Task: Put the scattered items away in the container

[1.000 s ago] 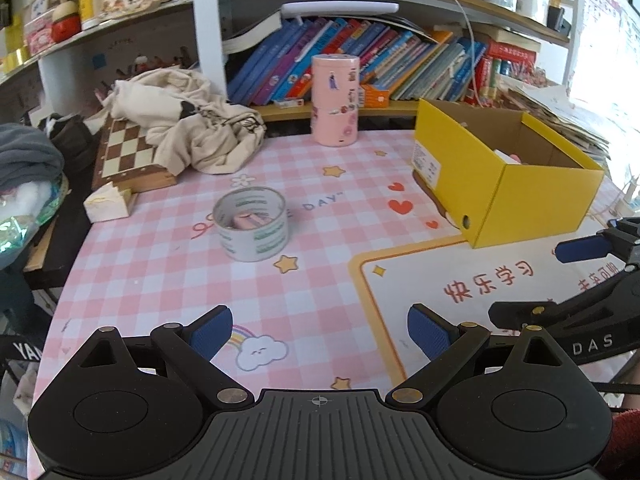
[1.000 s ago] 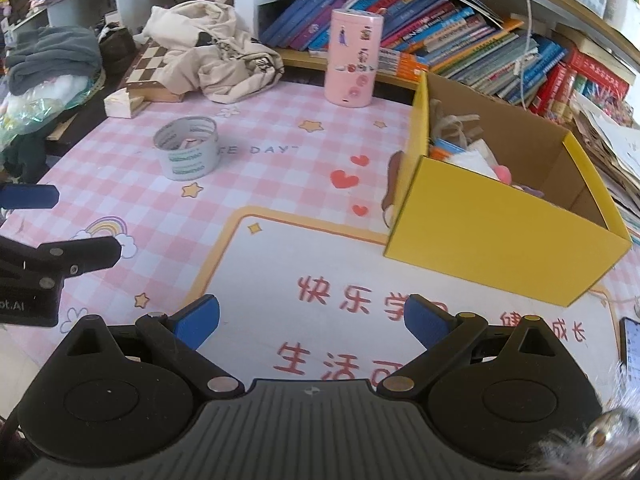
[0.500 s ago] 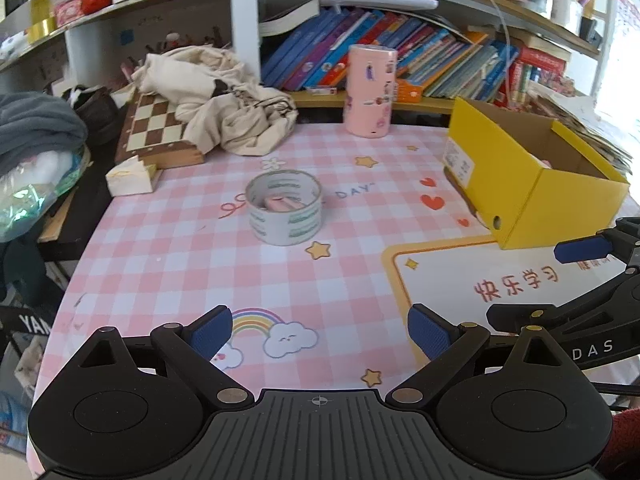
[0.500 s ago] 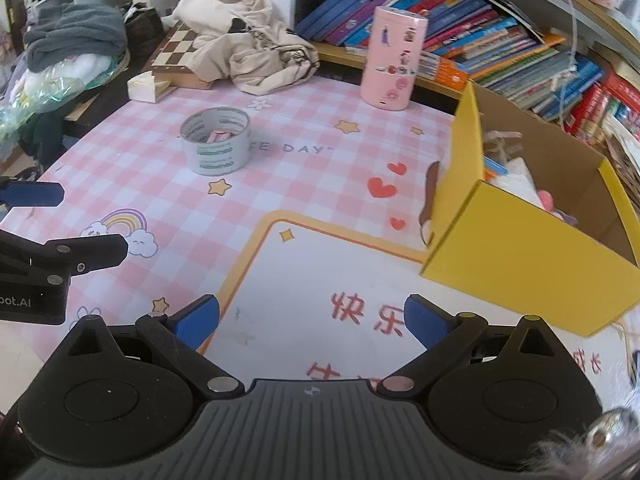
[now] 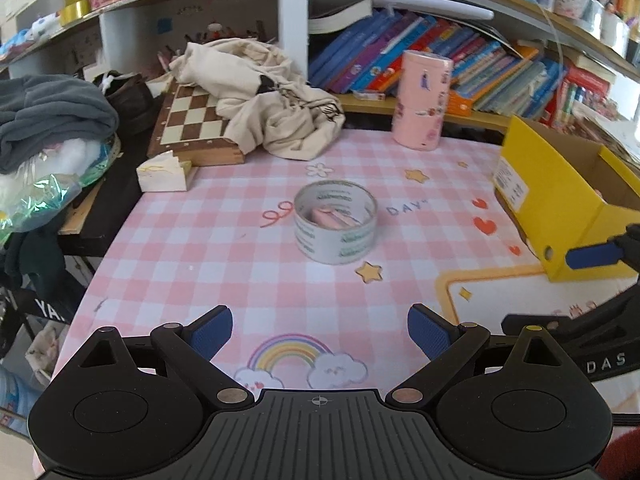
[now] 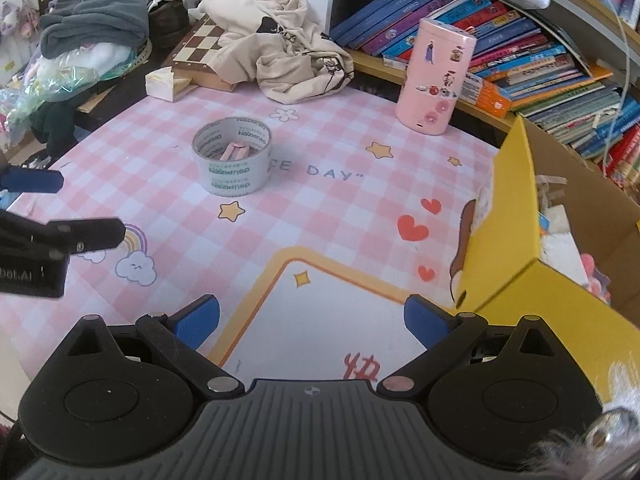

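A roll of clear tape [image 5: 335, 221] [image 6: 232, 160] stands on the pink checked tablecloth with small pink pieces inside its ring. The yellow cardboard box [image 5: 560, 200] [image 6: 520, 248] sits to the right, several items lying in it. My left gripper [image 5: 320, 330] is open and empty, hovering short of the tape roll. My right gripper [image 6: 312, 320] is open and empty too, over the white mat with the box's corner close to its right finger. Each gripper shows at the edge of the other's view.
A pink cylindrical case [image 5: 422, 100] [image 6: 438, 80] stands at the back by the bookshelf. A chessboard [image 5: 192, 120] under a beige cloth [image 5: 264, 100], a small white box [image 5: 162, 171] and piled clothes [image 5: 48, 116] crowd the back left. The table edge drops off left.
Both grippers have swung left, bringing the tape roll toward the middle of the left wrist view and pushing the yellow box to the right edge. Both stayed open.
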`<action>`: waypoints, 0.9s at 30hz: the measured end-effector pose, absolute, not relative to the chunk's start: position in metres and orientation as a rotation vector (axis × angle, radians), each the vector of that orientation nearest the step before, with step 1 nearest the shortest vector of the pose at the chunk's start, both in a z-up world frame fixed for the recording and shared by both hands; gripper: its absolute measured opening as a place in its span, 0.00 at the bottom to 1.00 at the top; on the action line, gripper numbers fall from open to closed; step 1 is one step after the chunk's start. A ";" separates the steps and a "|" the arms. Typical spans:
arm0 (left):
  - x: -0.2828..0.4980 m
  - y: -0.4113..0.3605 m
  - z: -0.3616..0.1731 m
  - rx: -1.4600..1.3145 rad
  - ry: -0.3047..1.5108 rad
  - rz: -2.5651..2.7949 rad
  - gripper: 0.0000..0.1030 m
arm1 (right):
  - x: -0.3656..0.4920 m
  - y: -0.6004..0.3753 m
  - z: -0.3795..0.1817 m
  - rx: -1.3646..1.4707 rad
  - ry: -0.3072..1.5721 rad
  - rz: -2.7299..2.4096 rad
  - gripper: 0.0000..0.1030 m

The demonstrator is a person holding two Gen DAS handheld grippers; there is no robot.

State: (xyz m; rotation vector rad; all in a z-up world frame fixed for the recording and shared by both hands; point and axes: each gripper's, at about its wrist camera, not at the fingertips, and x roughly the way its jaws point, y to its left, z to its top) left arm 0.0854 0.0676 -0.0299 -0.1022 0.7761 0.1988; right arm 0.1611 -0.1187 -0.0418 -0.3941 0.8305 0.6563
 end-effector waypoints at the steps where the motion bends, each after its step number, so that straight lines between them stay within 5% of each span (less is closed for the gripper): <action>1: 0.088 0.069 -0.031 -0.107 0.774 0.207 0.94 | 0.164 -0.117 -0.043 -0.397 0.832 0.662 0.97; 21: 0.127 0.096 -0.054 -0.172 0.837 0.305 0.94 | 0.250 -0.046 -0.041 -0.357 0.795 0.780 0.93; 27: 0.125 0.098 -0.058 -0.181 0.848 0.318 0.94 | 0.278 -0.018 -0.047 -0.311 0.849 0.784 0.53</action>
